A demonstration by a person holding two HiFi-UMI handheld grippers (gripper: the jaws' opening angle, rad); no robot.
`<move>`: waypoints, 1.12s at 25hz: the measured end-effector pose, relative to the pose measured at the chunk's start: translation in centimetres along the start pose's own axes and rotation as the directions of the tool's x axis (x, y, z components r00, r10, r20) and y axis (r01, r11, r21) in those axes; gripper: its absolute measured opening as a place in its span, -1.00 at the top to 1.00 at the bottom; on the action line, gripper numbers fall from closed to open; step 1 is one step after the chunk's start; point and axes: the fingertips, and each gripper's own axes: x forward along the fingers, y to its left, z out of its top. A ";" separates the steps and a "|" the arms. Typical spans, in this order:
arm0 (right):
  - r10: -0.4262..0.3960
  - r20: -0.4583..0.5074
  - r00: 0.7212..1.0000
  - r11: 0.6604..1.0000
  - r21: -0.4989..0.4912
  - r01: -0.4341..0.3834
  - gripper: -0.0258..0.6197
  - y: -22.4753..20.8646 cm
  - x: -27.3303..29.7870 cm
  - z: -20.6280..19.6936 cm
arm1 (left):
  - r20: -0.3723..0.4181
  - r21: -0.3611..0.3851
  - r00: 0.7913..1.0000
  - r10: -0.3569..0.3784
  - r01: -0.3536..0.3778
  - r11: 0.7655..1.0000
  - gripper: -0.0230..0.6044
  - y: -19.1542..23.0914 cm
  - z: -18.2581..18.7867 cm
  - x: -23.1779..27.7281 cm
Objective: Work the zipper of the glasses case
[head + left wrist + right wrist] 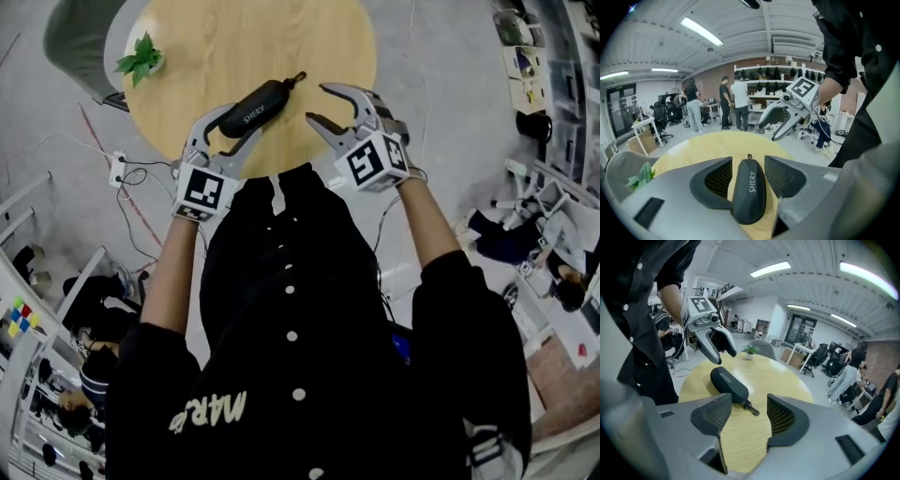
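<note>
**Head view.** Case point(255, 105) lies on the table point(244, 37) near its front edge. Long axis runs diagonally, near-left to far-right, with the clip point(297, 78) at the far end. Left gripper point(239, 124) straddles the near end. Right gripper point(317, 103) hangs beside the clip end.

**Left gripper view.** Jaws are apart with the case between them, a gap on each side. Case axis runs along the jaws, clip pointing away.

**Right gripper view.** Jaws are spread with nothing between them. The clip points toward them.

**Progress.** The case looks shut and no zipper pull can be made out. Judged 0 of the zipping done.

We've got the head view looking steeply down on the table point(216, 47); both gripper views sit low and close, facing each other across the glasses case point(749, 190), which all three share.
</note>
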 end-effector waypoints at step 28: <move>0.158 -0.097 0.983 0.987 -0.017 -0.160 0.31 1.4 8.0 -4.8 | -0.213 0.013 0.972 -0.101 0.107 0.994 0.36 -0.4 -6.1 5.4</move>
